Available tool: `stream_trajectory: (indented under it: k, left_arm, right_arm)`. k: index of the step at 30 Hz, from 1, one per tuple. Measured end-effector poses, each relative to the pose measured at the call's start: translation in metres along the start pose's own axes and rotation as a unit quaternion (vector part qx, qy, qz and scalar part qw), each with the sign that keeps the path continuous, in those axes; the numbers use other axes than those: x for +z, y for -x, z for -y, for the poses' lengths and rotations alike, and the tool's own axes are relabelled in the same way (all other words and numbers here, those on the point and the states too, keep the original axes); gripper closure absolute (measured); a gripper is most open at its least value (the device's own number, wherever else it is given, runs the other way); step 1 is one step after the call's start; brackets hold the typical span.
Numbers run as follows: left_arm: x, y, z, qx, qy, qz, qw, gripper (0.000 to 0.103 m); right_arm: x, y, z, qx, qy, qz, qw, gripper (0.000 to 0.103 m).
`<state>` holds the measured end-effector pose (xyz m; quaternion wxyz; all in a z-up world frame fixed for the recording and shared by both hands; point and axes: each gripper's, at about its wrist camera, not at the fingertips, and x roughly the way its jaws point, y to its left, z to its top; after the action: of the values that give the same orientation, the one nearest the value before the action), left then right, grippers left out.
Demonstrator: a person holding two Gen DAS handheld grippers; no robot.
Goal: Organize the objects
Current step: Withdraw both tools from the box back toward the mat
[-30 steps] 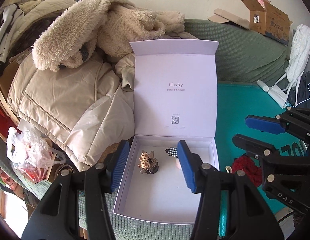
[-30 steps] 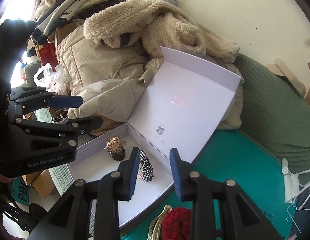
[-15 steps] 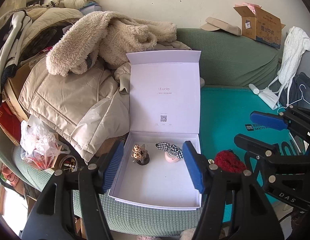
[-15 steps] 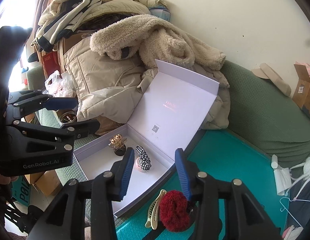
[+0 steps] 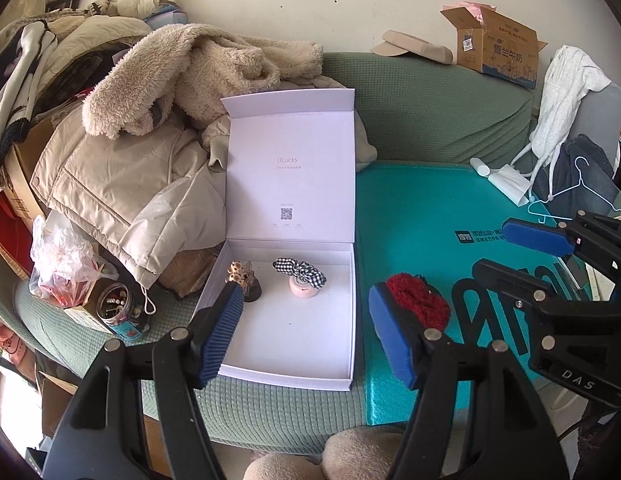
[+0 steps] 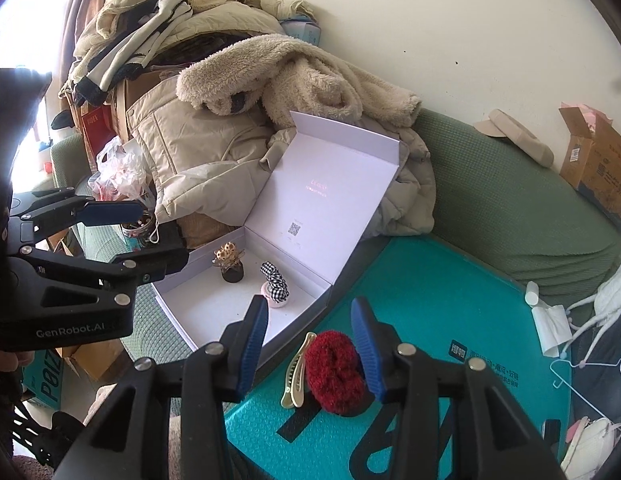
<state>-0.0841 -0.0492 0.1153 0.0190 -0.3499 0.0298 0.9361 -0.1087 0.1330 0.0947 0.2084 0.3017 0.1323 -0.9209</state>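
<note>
One white box (image 5: pixel 294 332), lid (image 5: pixel 292 168) standing upright at its far edge, rests on the green sofa seat (image 5: pixel 270 412); it serves here as the landmark. Inside the box are two items: a dark-based ornament with beige beads (image 5: pixel 241 280) near the far left corner, and a pink round piece topped by a black-and-white checked bow (image 5: pixel 300 276) just right of it, the two apart. Outside the box, on the teal mat (image 5: pixel 414 216) along its right side, lie two more items: one red fuzzy scrunchie (image 6: pixel 335 372) and one pale gold hair clip (image 6: pixel 296 370), the clip between the scrunchie and the box, touching the scrunchie. My left tongs (image 5: pixel 306 336) hang wide apart, holding nothing, over the box's near edge. My right tongs (image 6: pixel 310 344) are likewise spread and empty, above the scrunchie and clip. Left of the box sit one heap of beige coats (image 5: pixel 150 152), one plastic bag (image 5: pixel 62 264) and one small jar (image 5: pixel 118 312).
</note>
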Motion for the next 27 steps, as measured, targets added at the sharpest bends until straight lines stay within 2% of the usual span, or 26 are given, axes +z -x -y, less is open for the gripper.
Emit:
stream_trajectory:
  k: [14,27]
  left_arm:
    - [-0.043,-0.009,0.026,-0.046,0.004,-0.02,0.9987,0.039]
    - [-0.082,-0.046,0.048,-0.087,0.009,-0.052,0.9948,0.039]
  right_arm:
    - [-0.047,-0.002,0.011,-0.002,-0.031,-0.039,0.999,0.059]
    - [-0.083,-0.026,0.022,0.006,-0.06,-0.077,0.995,0.059]
